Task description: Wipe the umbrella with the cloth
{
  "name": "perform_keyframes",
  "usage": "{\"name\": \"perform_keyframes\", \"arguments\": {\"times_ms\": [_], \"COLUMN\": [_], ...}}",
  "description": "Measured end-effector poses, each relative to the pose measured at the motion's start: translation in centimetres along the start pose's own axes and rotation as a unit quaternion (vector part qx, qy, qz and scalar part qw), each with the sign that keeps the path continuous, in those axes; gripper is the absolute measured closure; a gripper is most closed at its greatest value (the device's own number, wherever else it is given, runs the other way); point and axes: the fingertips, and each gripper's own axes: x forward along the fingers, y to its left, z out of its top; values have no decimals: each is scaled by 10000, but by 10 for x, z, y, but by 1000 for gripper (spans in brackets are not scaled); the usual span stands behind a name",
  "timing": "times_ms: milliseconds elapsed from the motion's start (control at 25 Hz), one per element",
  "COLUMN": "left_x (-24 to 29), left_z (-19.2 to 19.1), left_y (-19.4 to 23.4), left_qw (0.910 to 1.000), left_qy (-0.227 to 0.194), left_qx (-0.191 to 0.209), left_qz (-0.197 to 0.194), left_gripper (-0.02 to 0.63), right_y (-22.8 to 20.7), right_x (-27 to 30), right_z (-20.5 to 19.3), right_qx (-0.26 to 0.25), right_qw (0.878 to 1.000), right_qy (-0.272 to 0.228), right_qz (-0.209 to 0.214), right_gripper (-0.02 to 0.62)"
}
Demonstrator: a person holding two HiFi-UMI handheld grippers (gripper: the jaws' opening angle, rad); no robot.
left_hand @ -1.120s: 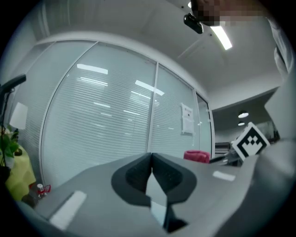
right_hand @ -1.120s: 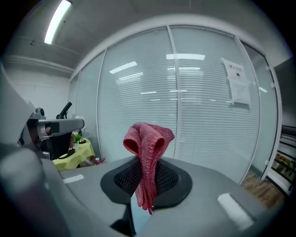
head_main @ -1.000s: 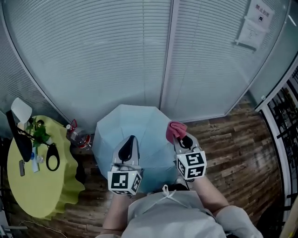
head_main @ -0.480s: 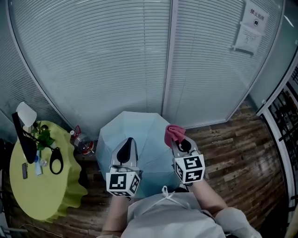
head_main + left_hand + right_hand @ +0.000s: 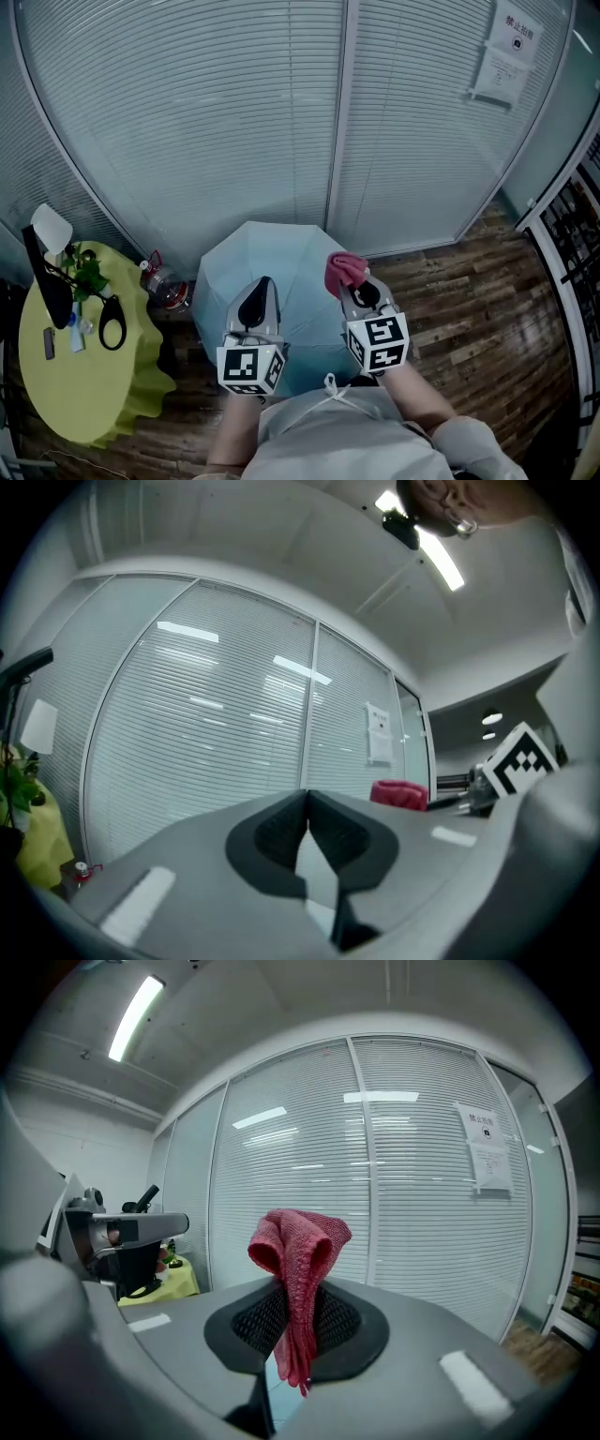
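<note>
Head view looks down on the pale blue umbrella (image 5: 281, 258), open with its canopy up on the wooden floor (image 5: 469, 309) by the glass wall (image 5: 281, 112). Both tools are held over its near half. The right tool (image 5: 356, 287) is clenched on the red cloth (image 5: 343, 270); the left tool (image 5: 262, 283) is closed with nothing in it.

To wipe well, I judge the right tool should tip down until the bunched cloth, not the jaw tips, presses the canopy. It should then stroke lightly along a panel from crown to edge, since the fabric will likely give.

Right gripper view adds what the head view cannot: the cloth is pinched mid-fold, a loop above the jaws and a tail below. Both gripper views face the blinds (image 5: 412, 1194) — the umbrella is only a pale sliver beneath the jaws.
</note>
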Motion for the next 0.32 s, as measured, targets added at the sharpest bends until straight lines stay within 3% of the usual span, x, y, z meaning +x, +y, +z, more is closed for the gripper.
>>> {"name": "perform_keyframes", "arguments": {"times_ms": [320], "left_x": [12], "left_z": [-4], "left_y": [-1], "left_qw": [10000], "left_qy": [70], "left_qx": [-8], "left_qz": [-31], "left_gripper": [600], "right_y": [0], "right_x": [11], "right_z": [1], "right_qx": [-26], "right_qw": [10000], "right_qy": [25], "right_qz": [61], "right_gripper": [546]}}
